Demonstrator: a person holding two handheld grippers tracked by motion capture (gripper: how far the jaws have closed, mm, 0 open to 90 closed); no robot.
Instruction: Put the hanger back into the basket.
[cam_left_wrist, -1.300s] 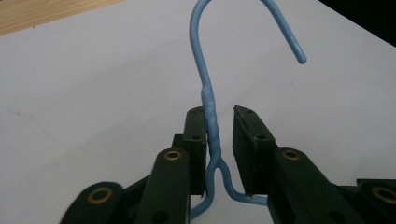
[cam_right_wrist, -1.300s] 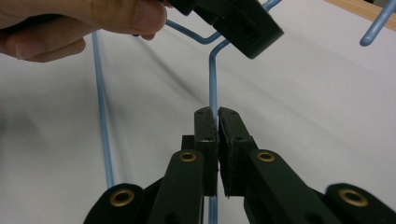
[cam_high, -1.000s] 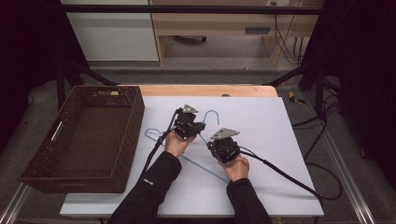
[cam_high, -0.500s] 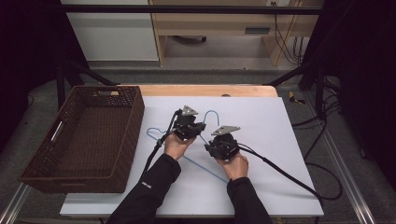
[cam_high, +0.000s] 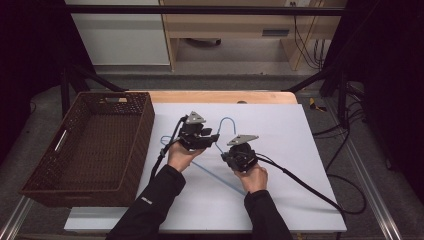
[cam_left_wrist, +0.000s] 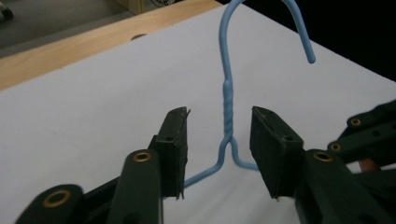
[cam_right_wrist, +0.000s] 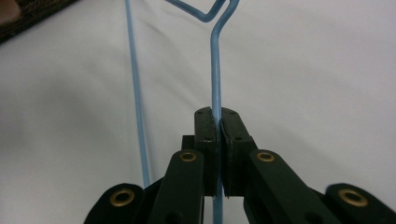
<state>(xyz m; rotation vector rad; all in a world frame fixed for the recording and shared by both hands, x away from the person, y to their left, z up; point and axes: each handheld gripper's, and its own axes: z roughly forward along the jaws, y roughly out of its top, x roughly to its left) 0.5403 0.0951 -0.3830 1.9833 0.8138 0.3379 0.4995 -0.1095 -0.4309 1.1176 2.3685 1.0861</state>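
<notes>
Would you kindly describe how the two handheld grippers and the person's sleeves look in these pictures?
Both the left gripper and right gripper are black, each topped by a grey three-cornered plate and trailing a black cable. Their linkage arms carry brass-coloured rivets, and the jaws are flat rectangular black pads. The person wears black long sleeves; the left one bears a small white marking.

- We note even overhead light on the white counter (cam_high: 280, 165); the surroundings fall to near black.
- Shadows are soft and short under the forearms.
- Both gripper views are soft and grainy; the near claw links blur.
- No glare.
</notes>
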